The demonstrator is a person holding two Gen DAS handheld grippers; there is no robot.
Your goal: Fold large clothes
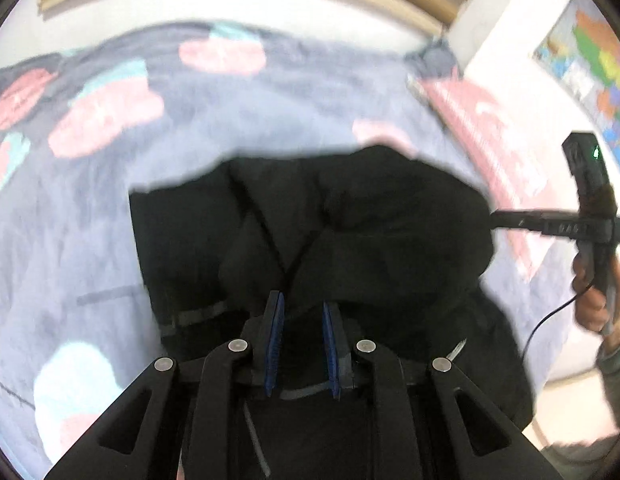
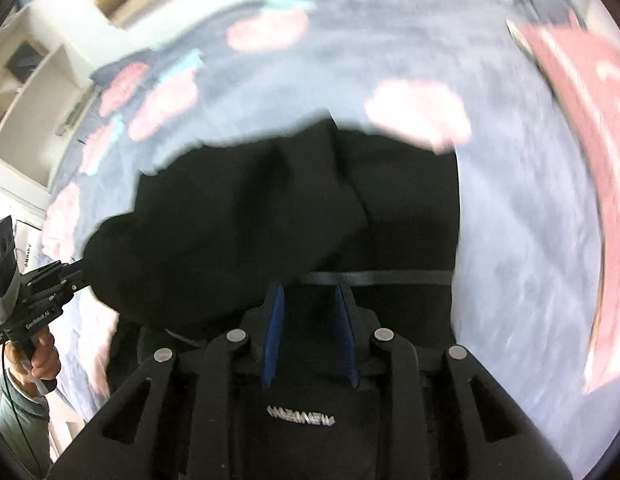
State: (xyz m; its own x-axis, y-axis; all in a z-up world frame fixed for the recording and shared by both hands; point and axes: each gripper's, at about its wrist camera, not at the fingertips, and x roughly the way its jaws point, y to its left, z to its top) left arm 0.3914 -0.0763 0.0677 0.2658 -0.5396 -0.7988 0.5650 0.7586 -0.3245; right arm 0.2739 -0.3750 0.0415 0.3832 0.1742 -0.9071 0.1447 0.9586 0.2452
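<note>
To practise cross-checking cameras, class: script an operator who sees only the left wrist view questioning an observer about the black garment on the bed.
Operator: Is there any marking on the garment?
Observer: Yes. The right wrist view shows silver lettering on the black garment, just below the right tongs.
Operator: How do my left tongs look from outside?
Observer: Seen from the side, the left tongs reach into the garment's bulging edge, with white shelves behind them.

Open bedspread [image 1: 70,216] left of black garment [image 1: 349,220]; pink pillow [image 1: 493,140] (right edge) blocks
</note>
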